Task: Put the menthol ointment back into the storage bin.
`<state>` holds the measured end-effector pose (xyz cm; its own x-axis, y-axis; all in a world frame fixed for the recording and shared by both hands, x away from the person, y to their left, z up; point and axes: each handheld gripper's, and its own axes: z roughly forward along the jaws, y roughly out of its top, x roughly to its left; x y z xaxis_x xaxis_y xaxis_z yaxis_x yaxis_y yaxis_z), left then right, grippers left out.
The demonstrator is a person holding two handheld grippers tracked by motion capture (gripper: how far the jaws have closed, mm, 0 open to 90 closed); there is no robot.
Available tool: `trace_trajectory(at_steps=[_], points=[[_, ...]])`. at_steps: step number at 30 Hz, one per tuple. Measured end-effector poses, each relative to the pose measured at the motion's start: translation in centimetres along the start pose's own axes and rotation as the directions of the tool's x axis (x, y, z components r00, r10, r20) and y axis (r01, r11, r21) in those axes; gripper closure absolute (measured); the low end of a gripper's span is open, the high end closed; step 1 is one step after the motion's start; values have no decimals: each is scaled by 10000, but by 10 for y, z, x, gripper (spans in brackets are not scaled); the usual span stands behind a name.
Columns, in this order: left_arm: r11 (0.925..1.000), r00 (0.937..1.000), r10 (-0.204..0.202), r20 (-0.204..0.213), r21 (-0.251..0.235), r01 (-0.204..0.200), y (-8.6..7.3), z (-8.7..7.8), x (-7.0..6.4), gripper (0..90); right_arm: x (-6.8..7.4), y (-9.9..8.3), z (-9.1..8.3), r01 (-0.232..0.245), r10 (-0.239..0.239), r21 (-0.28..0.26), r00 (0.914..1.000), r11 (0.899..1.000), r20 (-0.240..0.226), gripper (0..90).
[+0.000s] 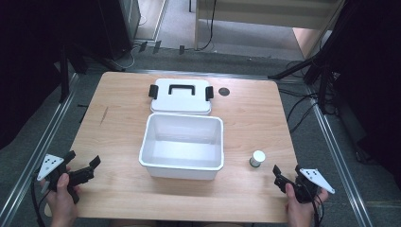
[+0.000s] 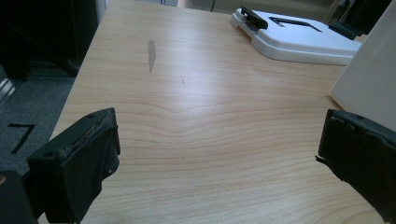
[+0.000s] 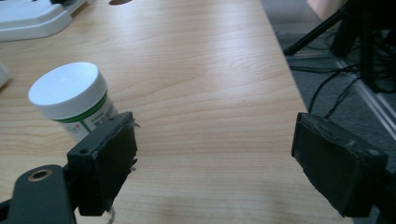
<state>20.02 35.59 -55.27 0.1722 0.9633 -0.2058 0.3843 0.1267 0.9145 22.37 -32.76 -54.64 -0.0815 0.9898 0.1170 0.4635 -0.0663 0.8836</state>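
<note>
An empty white plastic box (image 1: 182, 145) stands in the middle of the wooden table (image 1: 123, 118). Its white lid (image 1: 181, 96) with black handle and clips lies flat just behind it; the lid (image 2: 299, 39) also appears far right in the left gripper view. A small white-capped jar (image 1: 257, 158) with a green label stands right of the box; the jar (image 3: 74, 100) sits just beyond my right gripper's left jaw. My left gripper (image 1: 84, 163) rests open near the front left corner, holding nothing. My right gripper (image 1: 287, 171) is open at the front right, a little short of the jar.
A dark round hole (image 1: 224, 91) marks the table right of the lid. A grey scuff (image 2: 151, 55) lies on the left part of the tabletop. Cables (image 1: 302, 106) and stand legs (image 1: 326, 85) run on the floor to the right. Metal rails (image 1: 38, 151) flank the table.
</note>
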Motion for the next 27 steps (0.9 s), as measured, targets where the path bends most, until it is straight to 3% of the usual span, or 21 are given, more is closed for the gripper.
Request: trace_trajectory(at_steps=[7, 11, 16, 21, 24, 27], points=[[9999, 10000, 22, 69, 121, -23, 1, 2, 0, 0, 1, 1, 2, 245, -242, 154, 9996, 9996, -159, 146], [9995, 10000, 0, -62, 311, 2, 1, 3, 0, 0, 0, 1, 2, 14, -10, 279, 9999, 9996, -164, 146], [9996, 9998, 90, -203, 287, -84, 1, 3, -2, 0, 0, 2, 5, 138, -125, 518, 9996, 9986, -256, 161], [9994, 9992, 319, -255, 147, -315, 1, 2, -4, 0, -2, 6, 3, -258, 284, 773, 9991, 9967, -321, 188], [9995, 9989, 319, -336, 94, -316, 0, 1, -5, 2, 2, 13, 1, 96, -57, 1056, 9993, 9944, -377, 187], [9999, 9995, 152, -269, 48, -151, 0, 1, -4, 2, 3, 20, -1, 92, -18, 1217, 9981, 9925, -612, 188]])
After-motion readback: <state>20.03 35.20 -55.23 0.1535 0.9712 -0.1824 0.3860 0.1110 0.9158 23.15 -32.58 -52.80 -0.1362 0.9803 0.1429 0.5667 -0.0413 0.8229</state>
